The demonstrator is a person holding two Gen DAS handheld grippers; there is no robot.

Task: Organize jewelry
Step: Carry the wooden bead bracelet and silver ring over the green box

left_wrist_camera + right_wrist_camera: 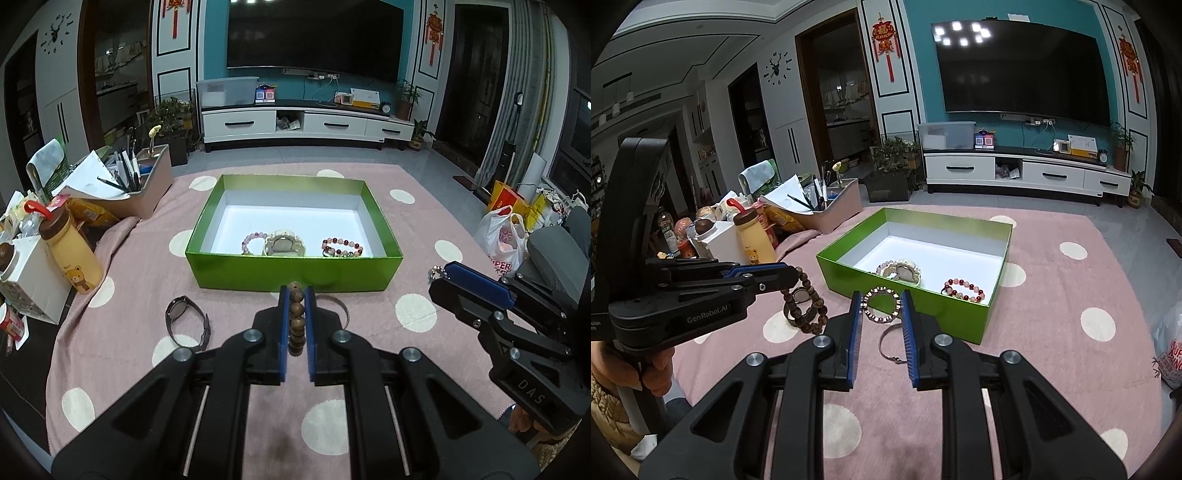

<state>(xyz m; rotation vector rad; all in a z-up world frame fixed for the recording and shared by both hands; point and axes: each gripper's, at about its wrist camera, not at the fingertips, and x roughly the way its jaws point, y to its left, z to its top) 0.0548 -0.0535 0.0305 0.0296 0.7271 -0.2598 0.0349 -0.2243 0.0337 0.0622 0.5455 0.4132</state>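
Left gripper (296, 295) has its jaws clamped on a brown wooden bead bracelet (296, 317), held up off the pink polka-dot cloth (369, 369) just short of the green box (295, 273). Right gripper (882, 306) pinches a silvery link bracelet (881, 304) between its jaws, near the box's front wall. Inside the box: two beaded bracelets and a pale watch (283, 243). A dark wristwatch (184, 321) and a thin bangle (890, 345) lie on the cloth

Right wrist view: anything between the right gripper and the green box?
Only bare pink cloth, judging by the right wrist view. The silver bangle lies below the right gripper, short of the green box.
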